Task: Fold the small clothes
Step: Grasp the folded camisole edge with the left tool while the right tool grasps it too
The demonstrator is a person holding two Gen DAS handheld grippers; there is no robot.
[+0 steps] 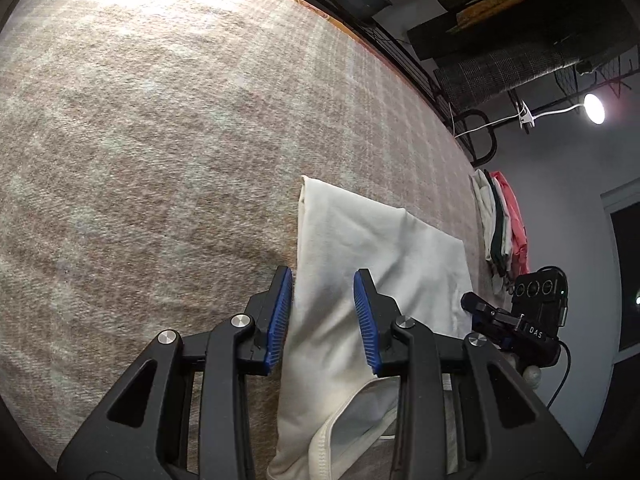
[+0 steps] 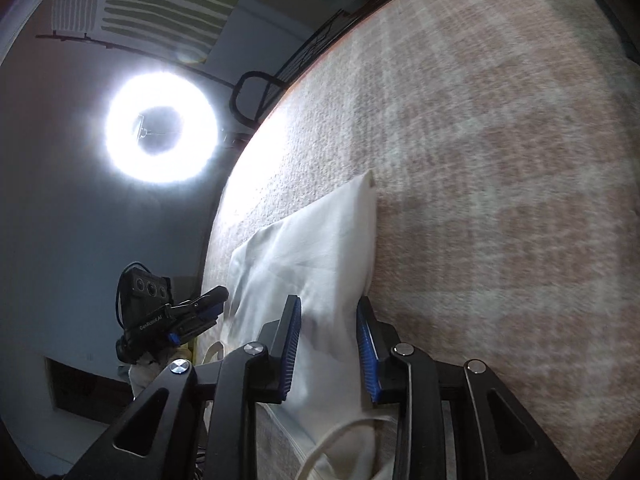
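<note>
A small cream-white garment lies flat on the beige plaid blanket, its neckline or armhole trim near me. My left gripper is open, its blue pads on either side of the garment's left edge, just above the cloth. My right gripper is open over the garment near its right edge. Each gripper shows in the other's view, the right one in the left wrist view and the left one in the right wrist view.
A stack of folded clothes, white, dark green and pink, sits at the blanket's right edge. A black metal rail runs along the far edge. A ring light glares at the left. The blanket spreads wide.
</note>
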